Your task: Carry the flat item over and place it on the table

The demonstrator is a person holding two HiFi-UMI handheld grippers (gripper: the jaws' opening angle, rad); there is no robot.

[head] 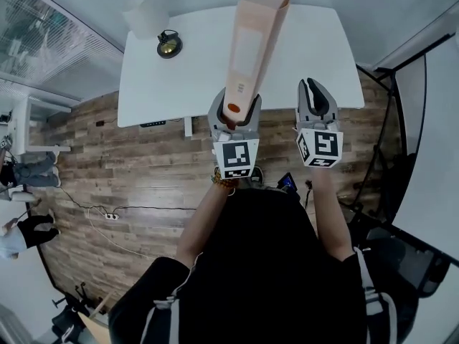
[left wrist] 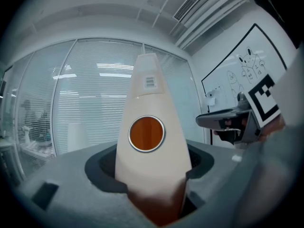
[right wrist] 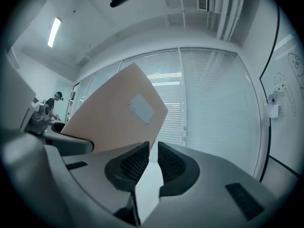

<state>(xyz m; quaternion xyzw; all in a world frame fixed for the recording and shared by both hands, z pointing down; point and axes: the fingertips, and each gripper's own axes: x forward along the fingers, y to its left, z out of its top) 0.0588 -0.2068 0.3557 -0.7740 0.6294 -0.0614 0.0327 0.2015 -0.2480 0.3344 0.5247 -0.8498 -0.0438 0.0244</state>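
A: Two surfaces fill the head view: a white table (head: 301, 56) ahead and a wood plank floor (head: 143, 185) below. Is anything on the table?

B: A small round black-and-gold object (head: 169, 46) sits near its left edge, with a white cylinder (head: 147, 13) at the corner beyond it. On the floor lies a power strip (head: 110, 216) with its cable.

A: And the room?

B: The gripper views show that. There is a glass wall with blinds (left wrist: 95, 94) and, at the right, a whiteboard (left wrist: 237, 75) with drawings. Only the right gripper view catches a person (right wrist: 52, 101) far off at the left.

A: Where is the binder (head: 254, 41)?

B: It is in the air, upright and clear of the table. Its lower end is pinched in the left gripper (head: 235, 104). The spine, with its ringed finger hole, faces that gripper's camera.

A: And the right gripper (head: 316, 92)?

B: Its jaws are drawn almost together, with a thin slit between the pads and nothing in it. It hangs just beside the left one, apart from the binder.

A: Arms?

B: Both forearms (head: 330, 213) reach forward side by side, near the table's front edge, with the grippers tipped upward.
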